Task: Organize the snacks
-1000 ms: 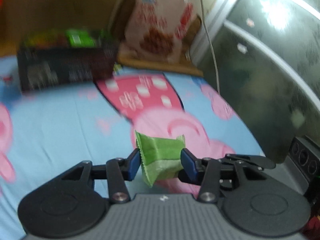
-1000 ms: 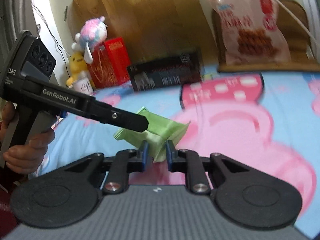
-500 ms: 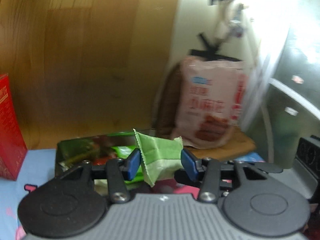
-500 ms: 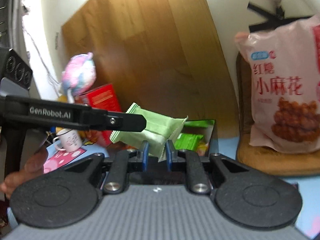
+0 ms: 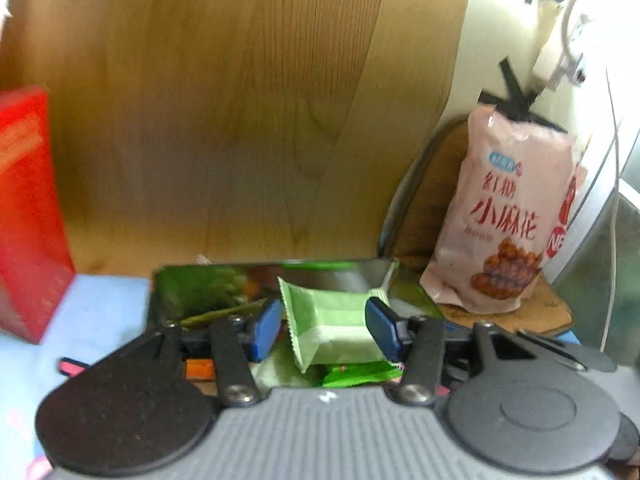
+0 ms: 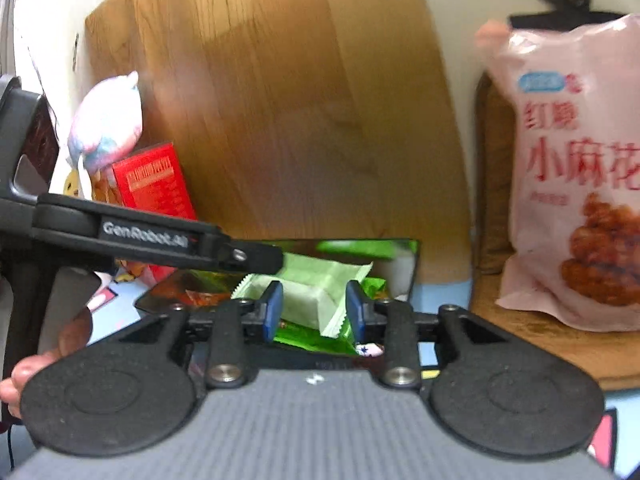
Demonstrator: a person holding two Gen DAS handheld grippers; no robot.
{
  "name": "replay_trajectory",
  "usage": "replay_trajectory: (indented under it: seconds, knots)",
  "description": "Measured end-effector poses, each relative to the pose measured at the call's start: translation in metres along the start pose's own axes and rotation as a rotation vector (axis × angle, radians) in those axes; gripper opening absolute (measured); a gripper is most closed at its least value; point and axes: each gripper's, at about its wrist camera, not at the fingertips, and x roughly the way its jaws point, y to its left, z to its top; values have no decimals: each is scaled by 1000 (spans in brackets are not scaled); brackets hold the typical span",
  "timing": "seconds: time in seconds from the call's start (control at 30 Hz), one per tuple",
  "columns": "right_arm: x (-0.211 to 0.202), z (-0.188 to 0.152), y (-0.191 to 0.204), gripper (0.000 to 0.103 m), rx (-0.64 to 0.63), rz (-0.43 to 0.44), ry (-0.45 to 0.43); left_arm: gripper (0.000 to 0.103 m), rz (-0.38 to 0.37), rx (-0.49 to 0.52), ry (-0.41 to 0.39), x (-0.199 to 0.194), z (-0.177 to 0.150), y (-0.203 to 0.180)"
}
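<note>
A light green snack packet (image 5: pixel 332 326) hangs over an open dark box (image 5: pixel 160 280) with a shiny inside, where other green packets (image 5: pixel 360 374) lie. My left gripper (image 5: pixel 323 330) is closed across the packet's width, its blue pads at both edges and its jaws starting to open. In the right wrist view the packet (image 6: pixel 304 300) sits between the blue pads of my right gripper (image 6: pixel 314 310). Those jaws are opening and stand clear of the packet's end seam. The left gripper's finger (image 6: pixel 256 258) crosses above the packet, over the box (image 6: pixel 416 264).
A wooden board (image 5: pixel 240 120) stands right behind the box. A big pink snack bag (image 5: pixel 508 216) leans on a cushion at the right, and a red carton (image 5: pixel 24 216) stands at the left with a plush toy (image 6: pixel 108 124) above it. A person's hand (image 6: pixel 24 372) grips the left handle.
Both grippers carried the green packet from over the cartoon-print sheet forward to above the dark box. The right jaws, pinched on the packet's seam before, have spread apart. The left jaws look barely wider.
</note>
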Motion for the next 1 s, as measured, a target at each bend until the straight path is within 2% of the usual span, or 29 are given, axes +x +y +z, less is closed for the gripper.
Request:
replay_trajectory:
  seconds: [0.07,0.13,0.2,0.33,0.37,0.4,0.47,0.5,0.57,0.63,0.77,1.0]
  knots:
    - [-19,-4,1,37,40,7,-28,51,15,14,-35,-22,-6,-4]
    - [-38,-10,5,37,75,22,-50,58,42,41,-57,-36,-12,-13]
    - [-58,-23,12,38,104,33,-63,67,94,82,-82,-55,-27,-22]
    - [-87,-57,31,42,176,24,-72,75,181,147,-100,-88,-67,-37]
    - [-91,-67,36,43,196,17,-71,80,194,152,-96,-95,-79,-39]
    - [-96,-76,41,44,219,12,-69,86,204,148,-87,-101,-90,-40]
    - [-109,-94,47,54,277,-4,-64,91,221,135,-70,-109,-110,-41]
    - [-112,-103,49,55,297,-14,-60,96,229,133,-62,-114,-119,-41]
    - [-122,-119,57,65,322,-43,-38,103,247,134,-52,-124,-138,-42]
    - [-130,-129,67,71,334,-77,-16,103,266,137,-43,-132,-152,-45]
    - [-145,-140,80,86,346,-78,-17,103,290,140,-42,-148,-171,-49]
    - [-163,-142,99,94,324,-102,-62,103,324,130,-58,-169,-184,-50]
